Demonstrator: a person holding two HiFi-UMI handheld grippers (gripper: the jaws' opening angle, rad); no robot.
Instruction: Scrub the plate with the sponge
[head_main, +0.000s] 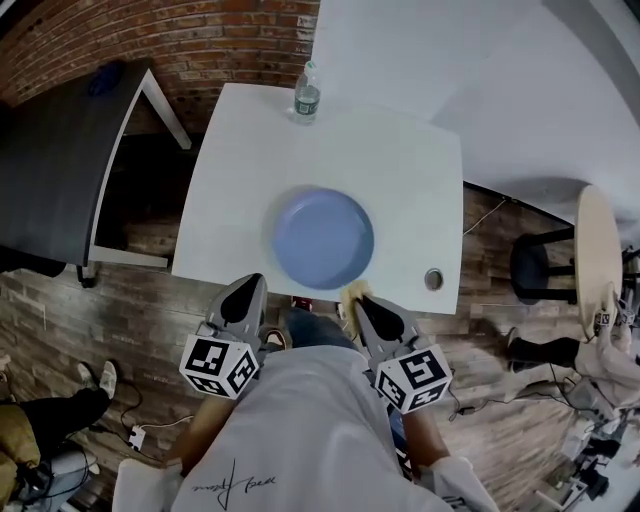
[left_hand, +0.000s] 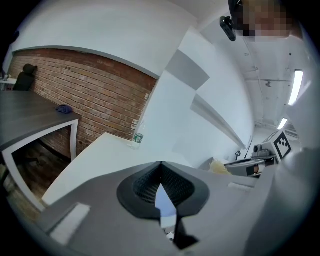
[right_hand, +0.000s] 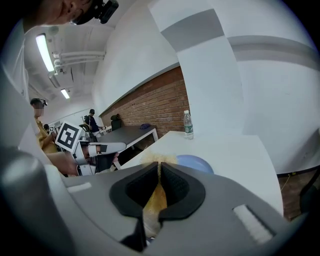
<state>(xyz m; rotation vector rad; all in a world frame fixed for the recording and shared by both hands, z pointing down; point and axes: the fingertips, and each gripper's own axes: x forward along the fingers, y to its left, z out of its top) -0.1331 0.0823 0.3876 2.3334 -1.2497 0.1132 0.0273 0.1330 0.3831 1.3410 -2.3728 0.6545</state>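
A round blue plate (head_main: 323, 240) lies near the front edge of the white table (head_main: 400, 160). Both grippers hover just off that edge, nearer me than the plate. My left gripper (head_main: 252, 281) is shut with nothing in it; in its own view the jaws (left_hand: 160, 165) meet and a sliver of the plate (left_hand: 163, 200) shows below them. My right gripper (head_main: 362, 300) is shut on a yellow sponge (head_main: 352, 292), which sticks out past the pads (right_hand: 157, 159). In the right gripper view the plate (right_hand: 196, 162) lies just ahead of the sponge.
A water bottle (head_main: 307, 95) stands at the table's far edge. A small round metal cap (head_main: 433, 279) sits near the front right corner. A dark grey desk (head_main: 50, 170) stands to the left, a stool (head_main: 598, 260) to the right. Other people stand further back.
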